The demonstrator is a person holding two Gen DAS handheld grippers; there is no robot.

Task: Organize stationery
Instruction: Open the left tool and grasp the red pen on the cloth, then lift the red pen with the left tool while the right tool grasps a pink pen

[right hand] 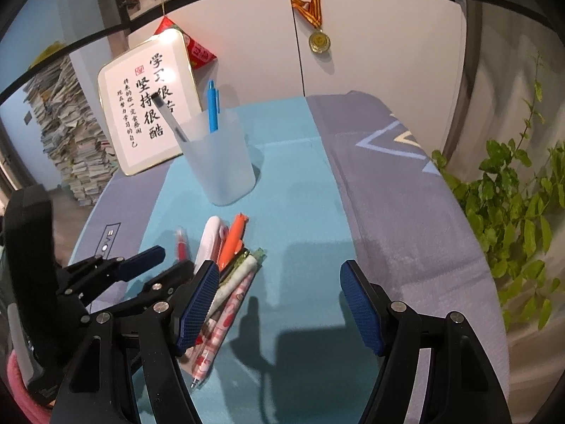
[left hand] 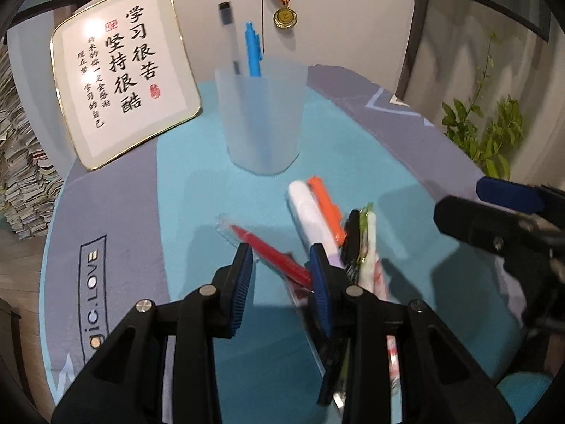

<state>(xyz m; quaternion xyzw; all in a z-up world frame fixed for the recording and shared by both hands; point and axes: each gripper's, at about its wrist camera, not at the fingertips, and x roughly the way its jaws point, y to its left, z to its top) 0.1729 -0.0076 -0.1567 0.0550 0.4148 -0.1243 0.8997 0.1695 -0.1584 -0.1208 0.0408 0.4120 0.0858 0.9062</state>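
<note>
A: Frosted plastic, that cup (left hand: 261,120), standing on the teal counter (left hand: 197,190) with a blue pen (left hand: 253,53) and a clear pen (left hand: 229,39) already in it. In the left wrist view the loose pens lie in front of the cup, nearer the camera: a red pen (left hand: 272,254), a white pen (left hand: 310,215), an orange pen (left hand: 326,208), and a darker bundle I can't sort out.

B: And the left hand-held gripper (left hand: 282,265)?

A: Its jaws stand moderately apart, straddling the red pen and not closed on it; whether the pads touch it I cannot tell. The risk, I'd judge: the red pen lies slantwise across the gap, so closing could pinch it off-centre and swing it, or the right pad could snag the white pen just beside it.

B: What does the right wrist view add?

A: There the right hand-held gripper (right hand: 279,293) is wide and holds nothing, in front of the cup and to the right of the pile. It shows a pink patterned pen (right hand: 226,321) with its tip toward the camera, mostly hidden in the left view. The red pen is barely visible here. A potted plant (right hand: 512,205) stands right of the cup, off the counter.
</note>
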